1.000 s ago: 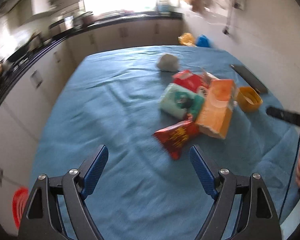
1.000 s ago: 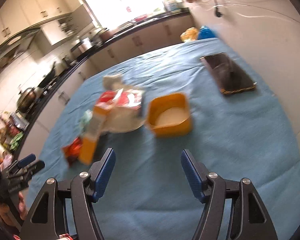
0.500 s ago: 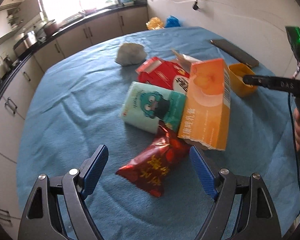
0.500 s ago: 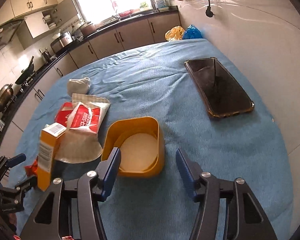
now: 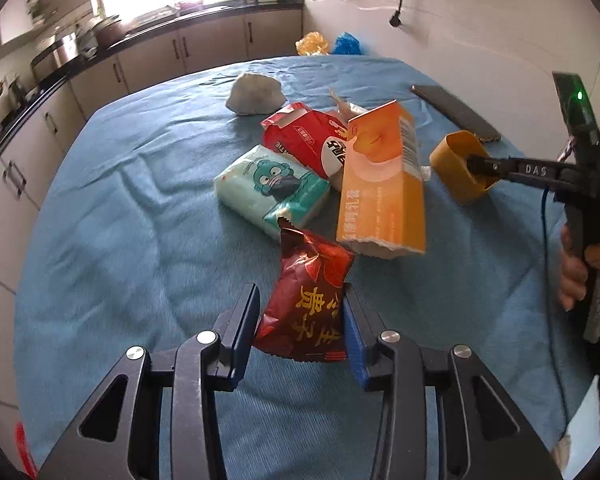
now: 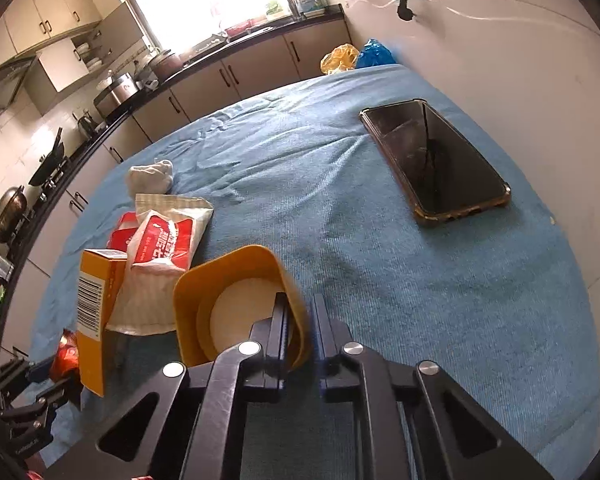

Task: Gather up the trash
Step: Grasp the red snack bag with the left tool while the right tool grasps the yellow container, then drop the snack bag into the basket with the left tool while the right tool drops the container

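Ahead of the left gripper [image 5: 302, 320], the way forward is blocked by a cluster: the orange carton [image 5: 382, 184] just ahead to the right, the teal tissue pack [image 5: 272, 188] and red packet [image 5: 312, 140] behind. Bare blue cloth [image 5: 140, 200] lies open to its left. Ahead-right of the right gripper [image 6: 300, 320], open cloth runs to the phone [image 6: 436, 160]; a white-and-red bag [image 6: 160, 248] crowds its left.

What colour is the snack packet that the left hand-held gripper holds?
Dark red with yellow characters; the snack packet shows best in the left wrist view.
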Demonstrator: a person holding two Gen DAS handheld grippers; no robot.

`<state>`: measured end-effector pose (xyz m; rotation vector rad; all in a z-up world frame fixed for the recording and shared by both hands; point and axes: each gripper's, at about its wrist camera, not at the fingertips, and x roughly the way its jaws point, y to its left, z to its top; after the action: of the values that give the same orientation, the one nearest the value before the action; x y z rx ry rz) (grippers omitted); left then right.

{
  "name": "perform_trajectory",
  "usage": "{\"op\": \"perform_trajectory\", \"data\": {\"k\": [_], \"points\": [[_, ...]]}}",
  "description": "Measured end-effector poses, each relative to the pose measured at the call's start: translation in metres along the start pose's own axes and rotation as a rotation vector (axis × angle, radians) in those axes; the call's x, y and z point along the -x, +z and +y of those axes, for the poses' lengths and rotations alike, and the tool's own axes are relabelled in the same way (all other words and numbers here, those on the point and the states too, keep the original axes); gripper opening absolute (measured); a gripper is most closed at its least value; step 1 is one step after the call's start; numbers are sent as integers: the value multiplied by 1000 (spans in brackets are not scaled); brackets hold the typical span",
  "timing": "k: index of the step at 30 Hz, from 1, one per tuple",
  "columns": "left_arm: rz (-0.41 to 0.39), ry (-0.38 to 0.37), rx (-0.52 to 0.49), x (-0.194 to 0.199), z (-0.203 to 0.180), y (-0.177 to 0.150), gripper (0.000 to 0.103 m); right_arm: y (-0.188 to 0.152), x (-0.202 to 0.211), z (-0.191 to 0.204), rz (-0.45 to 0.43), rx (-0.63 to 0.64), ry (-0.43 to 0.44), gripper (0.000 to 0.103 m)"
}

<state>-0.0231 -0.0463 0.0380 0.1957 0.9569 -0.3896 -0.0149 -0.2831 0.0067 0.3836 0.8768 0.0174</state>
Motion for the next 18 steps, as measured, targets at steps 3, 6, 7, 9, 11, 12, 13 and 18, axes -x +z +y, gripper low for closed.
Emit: {"op": "perform_trajectory", "data": {"k": [3,6,7,9,11,12,13,18], "points": [[-23,22,30,20,-1,-13,39,-8,9,2,-12,2,5,10],[-43,60,39,40,-2,-26,39,-17,21,2,-21,0,16,10],[-54,75,43,49,-3,-32,39,-20,25,3,-26,-4,21,10],[-71,89,58,64,-1,-42,39,-24,34,3,-36,-9,34,10],[-82,94,90,77,4,-50,39,-29,43,5,-44,-10,49,10],[-86,99,108,82,7,-53,39,-32,49,8,-48,-8,60,10],[-91,107,128,88,10,-58,39,-35,52,11,-51,-4,68,10],[-131,165,220,121,30,-84,39,-51,70,35,-52,38,117,10]]}}
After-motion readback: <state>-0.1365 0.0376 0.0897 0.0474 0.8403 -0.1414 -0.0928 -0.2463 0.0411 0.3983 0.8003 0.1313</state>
